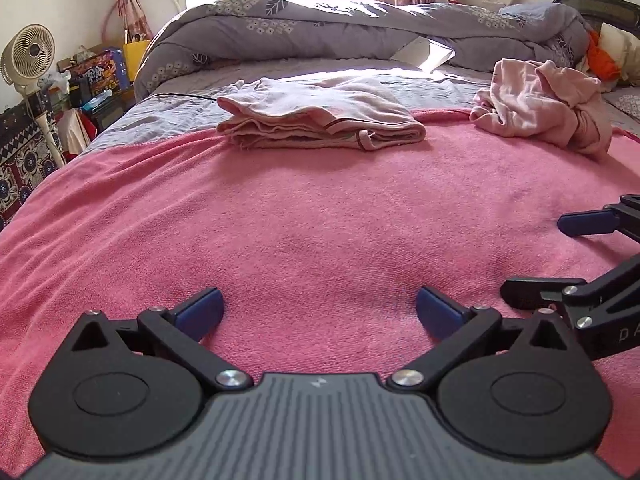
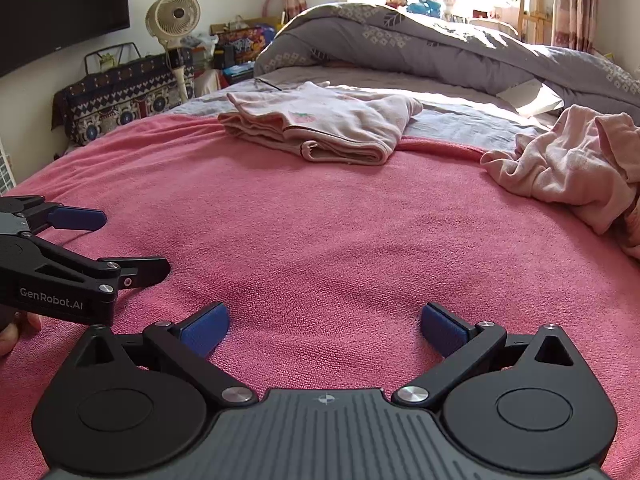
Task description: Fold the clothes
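Nearest the lens, the left gripper [image 1: 319, 312] is held low over the pink terry blanket [image 1: 280, 220] spread on the bed, its blue-padded fingers [image 1: 202, 309] set wide apart with nothing between them. The right gripper [image 2: 325, 326] is held just beside it, likewise spread and empty.

A folded pale pink garment [image 1: 320, 120] lies at the blanket's far edge. The crumpled pale pink garment [image 2: 576, 168] (presumably the next to be folded) is heaped well apart from it, far right.

Several layers could be pinched at once if the heap is grasped blindly, since no hem or sleeve can be made out. The blanket could also be caught along with the cloth, and the finished stack disturbed if the heap is dragged across it.
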A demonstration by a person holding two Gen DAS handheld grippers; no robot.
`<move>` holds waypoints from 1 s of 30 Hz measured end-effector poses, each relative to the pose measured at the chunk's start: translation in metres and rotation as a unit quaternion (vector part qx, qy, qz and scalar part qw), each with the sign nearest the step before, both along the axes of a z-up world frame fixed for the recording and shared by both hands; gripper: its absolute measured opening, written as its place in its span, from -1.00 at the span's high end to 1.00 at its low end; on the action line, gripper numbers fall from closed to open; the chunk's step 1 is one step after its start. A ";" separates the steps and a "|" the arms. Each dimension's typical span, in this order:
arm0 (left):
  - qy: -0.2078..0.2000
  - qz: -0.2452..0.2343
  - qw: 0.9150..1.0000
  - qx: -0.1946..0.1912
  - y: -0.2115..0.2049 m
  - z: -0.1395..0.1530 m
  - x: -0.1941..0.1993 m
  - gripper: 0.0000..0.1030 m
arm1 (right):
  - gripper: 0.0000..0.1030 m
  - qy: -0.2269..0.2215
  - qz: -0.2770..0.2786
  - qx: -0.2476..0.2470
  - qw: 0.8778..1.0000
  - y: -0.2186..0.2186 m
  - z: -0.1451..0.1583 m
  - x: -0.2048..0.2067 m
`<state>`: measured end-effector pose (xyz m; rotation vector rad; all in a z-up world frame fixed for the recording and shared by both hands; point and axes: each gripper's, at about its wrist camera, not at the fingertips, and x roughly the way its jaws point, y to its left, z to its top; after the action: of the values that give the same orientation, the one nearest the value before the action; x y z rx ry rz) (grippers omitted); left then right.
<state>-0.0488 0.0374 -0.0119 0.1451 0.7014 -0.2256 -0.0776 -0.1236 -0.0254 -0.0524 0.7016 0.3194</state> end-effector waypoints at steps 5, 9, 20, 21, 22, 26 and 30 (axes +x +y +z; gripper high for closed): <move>0.003 0.000 1.000 -0.009 0.002 -0.001 0.001 -1.00 | -1.00 0.000 0.000 0.001 1.000 -0.001 0.001 0.000; 0.005 0.001 1.000 -0.011 0.003 0.000 0.002 -1.00 | -1.00 -0.001 0.000 0.001 1.000 -0.002 0.001 -0.001; 0.005 0.001 1.000 -0.016 0.005 -0.001 0.002 -1.00 | -1.00 -0.003 -0.001 -0.001 1.000 -0.001 0.001 -0.002; 0.005 0.001 1.000 -0.017 0.005 -0.001 0.002 -1.00 | -1.00 -0.002 -0.001 -0.001 1.000 -0.001 0.002 -0.002; 0.005 0.002 1.000 -0.016 0.004 -0.001 0.002 -1.00 | -1.00 -0.003 -0.001 -0.001 1.000 -0.001 0.001 -0.002; 0.004 0.002 1.000 -0.015 0.004 -0.001 0.002 -1.00 | -1.00 -0.003 -0.001 -0.002 1.000 -0.001 0.001 -0.002; 0.003 0.002 1.000 -0.015 0.004 -0.001 0.002 -1.00 | -1.00 -0.002 -0.002 -0.002 1.000 -0.001 0.002 -0.002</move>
<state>-0.0472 0.0412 -0.0131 0.1143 0.7029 -0.2330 -0.0798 -0.1244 -0.0237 -0.0550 0.6975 0.3152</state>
